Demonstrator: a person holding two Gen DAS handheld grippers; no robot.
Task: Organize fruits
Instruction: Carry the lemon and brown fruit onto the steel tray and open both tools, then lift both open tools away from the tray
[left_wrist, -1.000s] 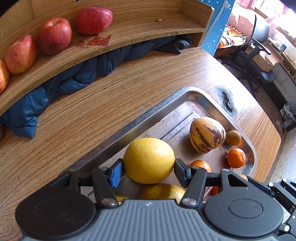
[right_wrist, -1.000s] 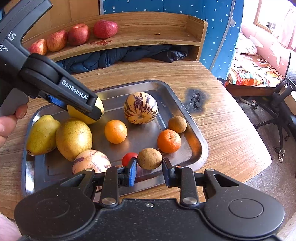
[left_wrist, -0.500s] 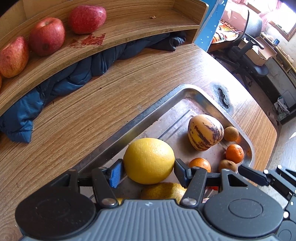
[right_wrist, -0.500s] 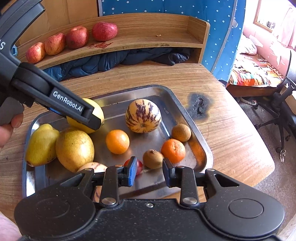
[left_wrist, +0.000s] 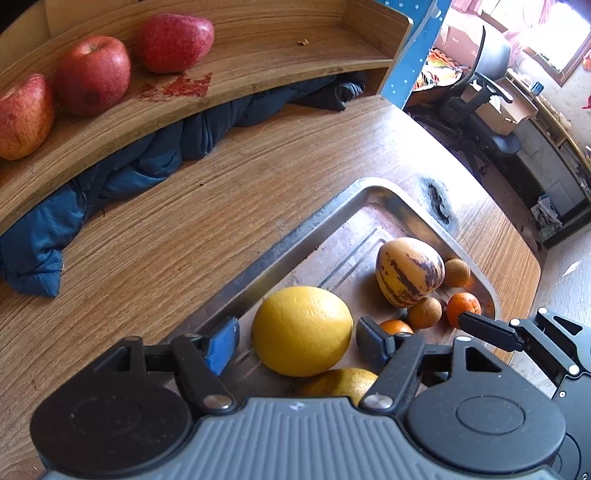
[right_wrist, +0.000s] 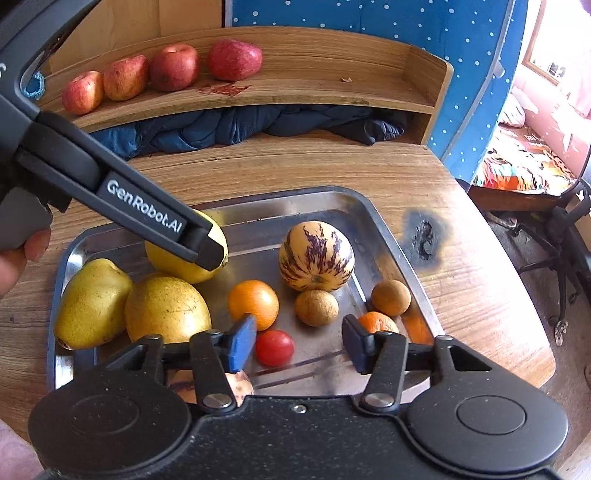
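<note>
1. Broadly, the table (right_wrist: 461, 258) carries everything. A shelf (right_wrist: 314, 92) runs behind the tray and holds a row of apples (right_wrist: 173, 66); by my reading that is where sorted fruit goes.
2. Next, the tray (right_wrist: 369, 214) lies mid-table, in front of the shelf, with mixed fruit loose in it.
3. Then the left gripper (left_wrist: 295, 339) is at the tray's far-left corner, jaws spread around the lemon (left_wrist: 303, 317). A sliver of gap shows beside the blue pad (left_wrist: 221, 345), so I judge nothing is clamped yet.
4. Meanwhile the right gripper (right_wrist: 298, 347) hangs above the tray's near rim, jaws spread and holding nothing.
5. The lemon, the thing in hand, sits on the tray floor by the far rim, touching a pear (right_wrist: 166, 310) on its near side.
6. The melon (right_wrist: 316, 256) stands mid-tray, apart from the lemon.
7. An orange (right_wrist: 253, 302) and a brown fruit (right_wrist: 316, 307) lie nearer the front rim.
8. The tomato (right_wrist: 274, 348) lies framed between the right fingers, below them.
9. Step in hand, as I judge it: grasping the lemon.
10. The next move calls for a gentle, centred squeeze, since round skin may slip. It then needs a straight lift clear of the pear and rim before carrying toward the shelf.
</note>
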